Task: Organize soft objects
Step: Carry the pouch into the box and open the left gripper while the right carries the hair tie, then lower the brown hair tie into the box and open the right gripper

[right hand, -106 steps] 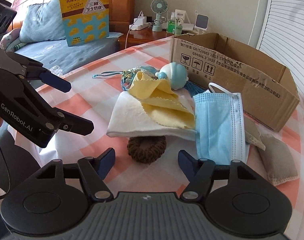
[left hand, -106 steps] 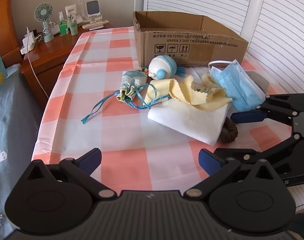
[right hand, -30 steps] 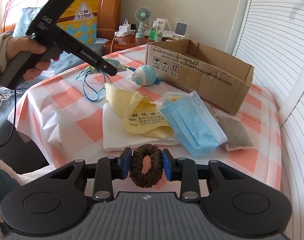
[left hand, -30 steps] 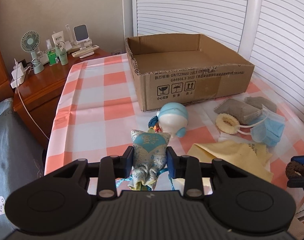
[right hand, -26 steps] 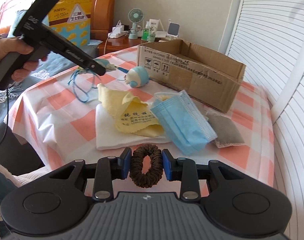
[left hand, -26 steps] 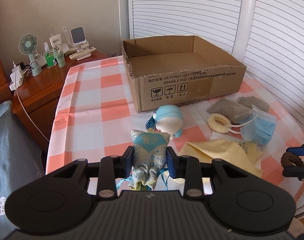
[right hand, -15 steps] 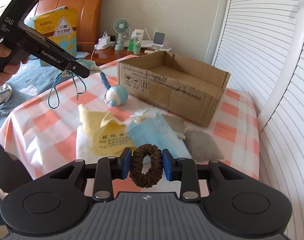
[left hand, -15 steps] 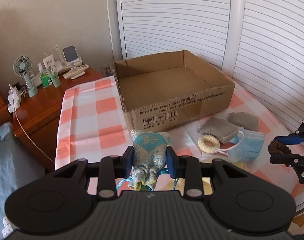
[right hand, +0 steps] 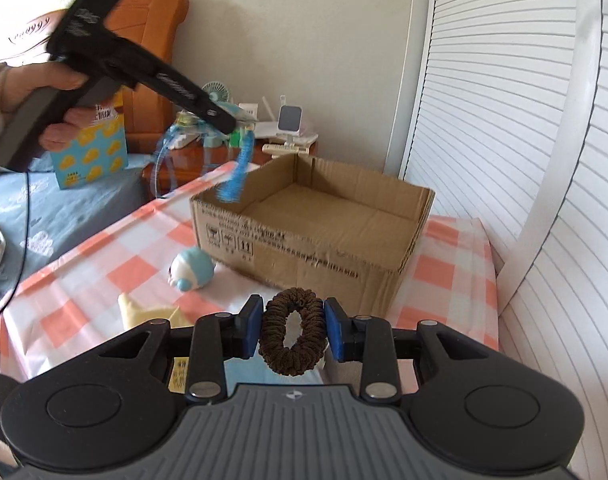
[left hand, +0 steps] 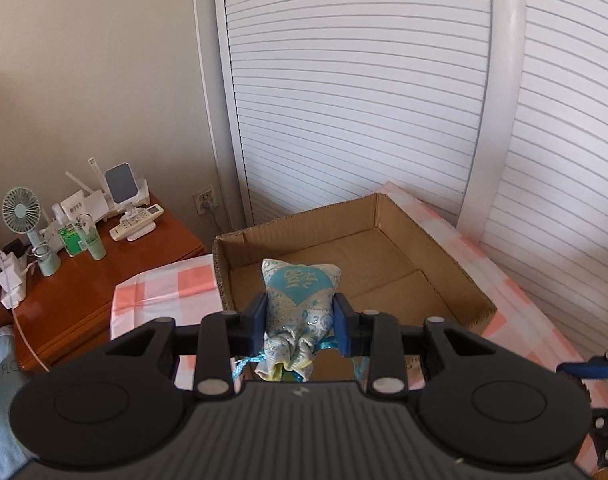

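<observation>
My left gripper (left hand: pixel 300 316) is shut on a blue-and-cream embroidered sachet (left hand: pixel 300 300) with blue cords, held in the air above the near left edge of the open cardboard box (left hand: pixel 384 256). In the right wrist view the left gripper (right hand: pixel 228 120) hangs over the box's left corner, its blue cords (right hand: pixel 234 176) dangling. My right gripper (right hand: pixel 292 332) is shut on a brown scrunchie (right hand: pixel 292 336), raised in front of the box (right hand: pixel 316 224). The box is empty inside.
A blue-and-white round plush (right hand: pixel 190 268) and a yellow cloth (right hand: pixel 152 314) lie on the checked tablecloth (right hand: pixel 84 280) left of the box. A wooden nightstand (left hand: pixel 76 280) with a fan and bottles stands at the left. White louvred doors (left hand: pixel 364 100) are behind.
Both grippers rose and moved toward the box with their objects. The sachet now hangs over the box's edge; the other table items dropped out of the left view.
</observation>
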